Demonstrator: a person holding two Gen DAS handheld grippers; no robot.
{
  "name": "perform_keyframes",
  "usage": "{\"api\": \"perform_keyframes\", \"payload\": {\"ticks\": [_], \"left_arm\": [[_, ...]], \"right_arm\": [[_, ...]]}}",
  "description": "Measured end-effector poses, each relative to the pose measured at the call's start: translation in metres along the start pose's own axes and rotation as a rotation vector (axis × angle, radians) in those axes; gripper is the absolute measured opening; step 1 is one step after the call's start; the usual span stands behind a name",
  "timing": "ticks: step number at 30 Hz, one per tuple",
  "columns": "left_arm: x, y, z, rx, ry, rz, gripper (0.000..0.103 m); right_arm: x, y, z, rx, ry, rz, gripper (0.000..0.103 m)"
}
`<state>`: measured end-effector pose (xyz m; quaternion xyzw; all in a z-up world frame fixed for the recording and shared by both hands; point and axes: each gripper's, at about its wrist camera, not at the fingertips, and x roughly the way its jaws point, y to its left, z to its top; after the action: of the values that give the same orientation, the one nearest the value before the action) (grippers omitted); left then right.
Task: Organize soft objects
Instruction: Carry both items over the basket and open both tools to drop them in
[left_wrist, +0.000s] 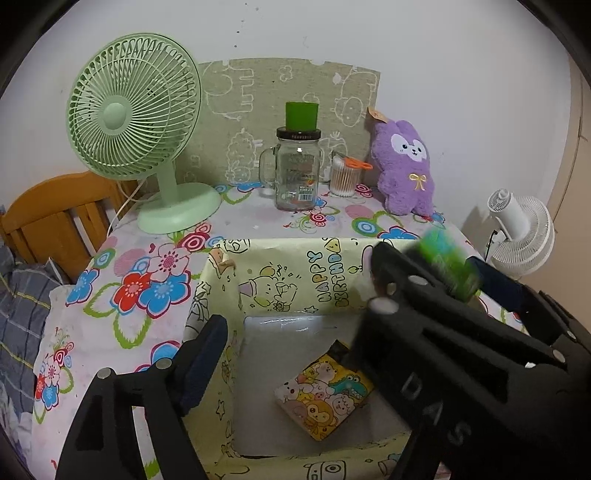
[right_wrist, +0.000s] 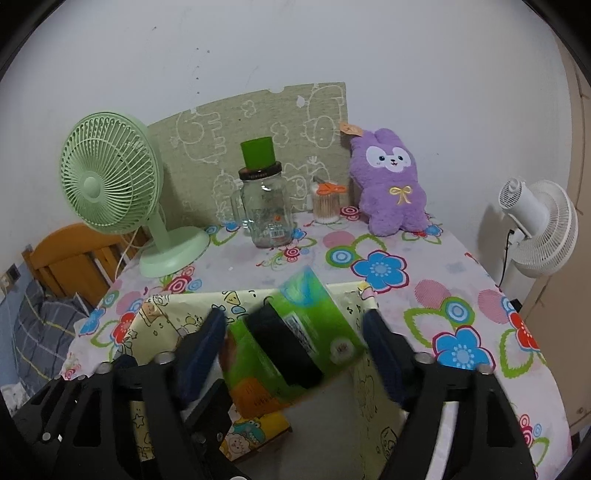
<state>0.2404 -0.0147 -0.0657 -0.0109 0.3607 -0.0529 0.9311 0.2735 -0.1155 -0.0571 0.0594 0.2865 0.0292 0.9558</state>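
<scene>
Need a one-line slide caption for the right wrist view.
Green tissue pack tumbling, blurred, between open jaws of the right gripper above the cartoon-print box.

Purple plush rabbit (left_wrist: 404, 166), mint-green fan (left_wrist: 133, 110), flower-patterned tablecloth (left_wrist: 147, 280), cartoon-printed yellow box (left_wrist: 295, 273)

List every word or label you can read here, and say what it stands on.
"HAPPY BIRTHDAY": printed on the box lining, its last letter partly hidden.
"DAS": raised letters on the right gripper's black body, seen from the left wrist.
Jar sticker: too small to read.
Green pack label: blurred.
Plush tag: unreadable.
Cartoon pouch: pictures only, no readable words.
</scene>
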Motion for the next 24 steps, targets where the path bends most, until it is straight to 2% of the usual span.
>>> {"api": "perform_keyframes", "payload": {"ticks": [4, 12, 24], "left_arm": [[0.001, -0.001, 0.0, 0.004, 0.004, -0.001, 0.082], [-0.01, -0.007, 0.0, 0.028, -0.015, 0.016, 0.083], [-0.04, -0.017, -0.003, 0.066, -0.071, 0.021, 0.084]], "right_arm": [[-0.004, 0.001, 0.0, -0.031, -0.022, -0.014, 0.097], [-0.012, -0.002, 0.001, -0.04, -0.002, -0.018, 0.097], [-0.043, -0.006, 0.001, -0.043, -0.017, -0.029, 0.097]]}}
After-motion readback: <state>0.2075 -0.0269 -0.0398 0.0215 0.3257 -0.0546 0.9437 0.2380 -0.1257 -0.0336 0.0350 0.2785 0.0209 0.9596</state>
